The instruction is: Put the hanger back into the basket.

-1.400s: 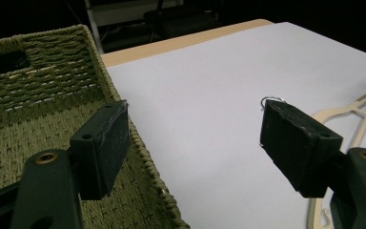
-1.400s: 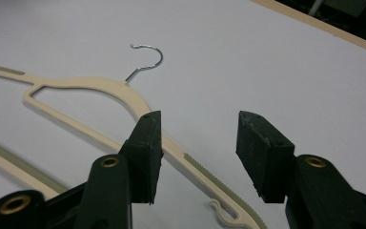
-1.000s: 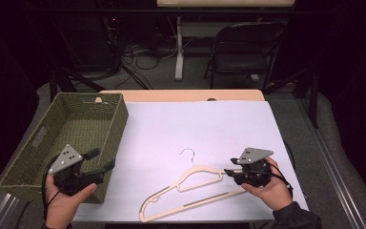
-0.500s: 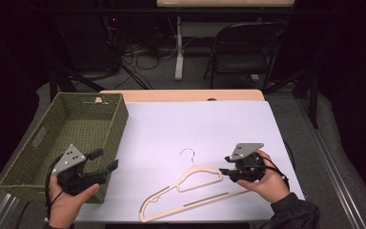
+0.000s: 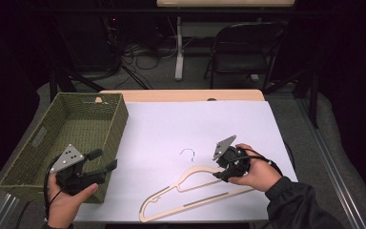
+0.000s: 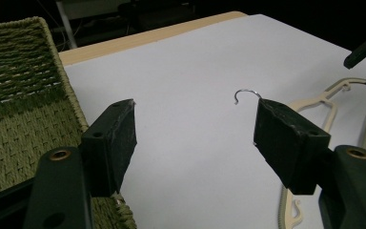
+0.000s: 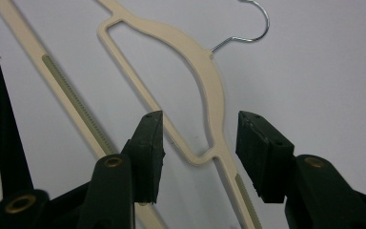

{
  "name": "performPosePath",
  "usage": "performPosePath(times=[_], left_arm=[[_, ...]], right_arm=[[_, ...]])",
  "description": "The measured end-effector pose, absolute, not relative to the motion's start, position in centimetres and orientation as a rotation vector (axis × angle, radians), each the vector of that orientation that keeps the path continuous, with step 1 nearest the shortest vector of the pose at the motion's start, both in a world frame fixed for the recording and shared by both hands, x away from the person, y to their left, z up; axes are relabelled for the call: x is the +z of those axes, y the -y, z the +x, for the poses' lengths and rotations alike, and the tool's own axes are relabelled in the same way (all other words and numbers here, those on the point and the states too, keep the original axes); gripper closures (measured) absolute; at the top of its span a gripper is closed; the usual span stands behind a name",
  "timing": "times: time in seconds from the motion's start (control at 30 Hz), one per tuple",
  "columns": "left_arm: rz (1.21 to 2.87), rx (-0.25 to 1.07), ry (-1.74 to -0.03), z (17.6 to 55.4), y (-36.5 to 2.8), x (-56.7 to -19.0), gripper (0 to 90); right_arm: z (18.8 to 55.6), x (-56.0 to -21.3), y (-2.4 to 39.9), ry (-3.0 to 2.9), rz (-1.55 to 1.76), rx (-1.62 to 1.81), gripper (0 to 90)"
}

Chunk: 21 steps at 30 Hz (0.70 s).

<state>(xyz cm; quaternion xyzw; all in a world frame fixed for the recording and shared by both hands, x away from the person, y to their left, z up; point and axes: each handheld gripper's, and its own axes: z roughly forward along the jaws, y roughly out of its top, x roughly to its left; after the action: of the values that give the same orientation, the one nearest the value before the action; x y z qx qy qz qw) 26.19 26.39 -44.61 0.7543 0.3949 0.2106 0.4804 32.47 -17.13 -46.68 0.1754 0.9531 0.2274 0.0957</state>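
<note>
A cream plastic hanger (image 5: 190, 191) with a metal hook (image 5: 188, 153) lies flat on the white sheet near the table's front edge. My right gripper (image 5: 219, 172) is open just over the hanger's right shoulder; in the right gripper view its jaws straddle the hanger's arm (image 7: 209, 90) without closing on it. My left gripper (image 5: 102, 160) is open and empty at the front left, beside the green woven basket (image 5: 78, 124). The left gripper view looks between its jaws (image 6: 195, 138) across the sheet to the hook (image 6: 248, 94) and the hanger (image 6: 333, 102).
A white sheet (image 5: 200, 129) covers most of the wooden table (image 5: 181, 95). The basket (image 6: 19, 95) holds nothing that I can see. A dark folding chair (image 5: 243, 52) and cables stand on the floor beyond the table's far edge.
My right gripper has moved left and slightly forward onto the hanger's right shoulder. The left gripper has barely shifted. The hanger lies where it was.
</note>
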Motion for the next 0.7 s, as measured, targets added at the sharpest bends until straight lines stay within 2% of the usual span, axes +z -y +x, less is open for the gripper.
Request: performPosePath(times=[0.4,0.7], left_arm=[[1.843,0.514,-0.969,26.3,-26.4,-44.6,30.5],[1.850,0.508,-0.971,26.3,-26.4,-44.8,30.0]], right_arm=[[33.7,-47.1,15.6,-2.903,0.496,0.513,51.0],[34.3,-47.4,14.1,-2.957,0.387,0.401,59.1]])
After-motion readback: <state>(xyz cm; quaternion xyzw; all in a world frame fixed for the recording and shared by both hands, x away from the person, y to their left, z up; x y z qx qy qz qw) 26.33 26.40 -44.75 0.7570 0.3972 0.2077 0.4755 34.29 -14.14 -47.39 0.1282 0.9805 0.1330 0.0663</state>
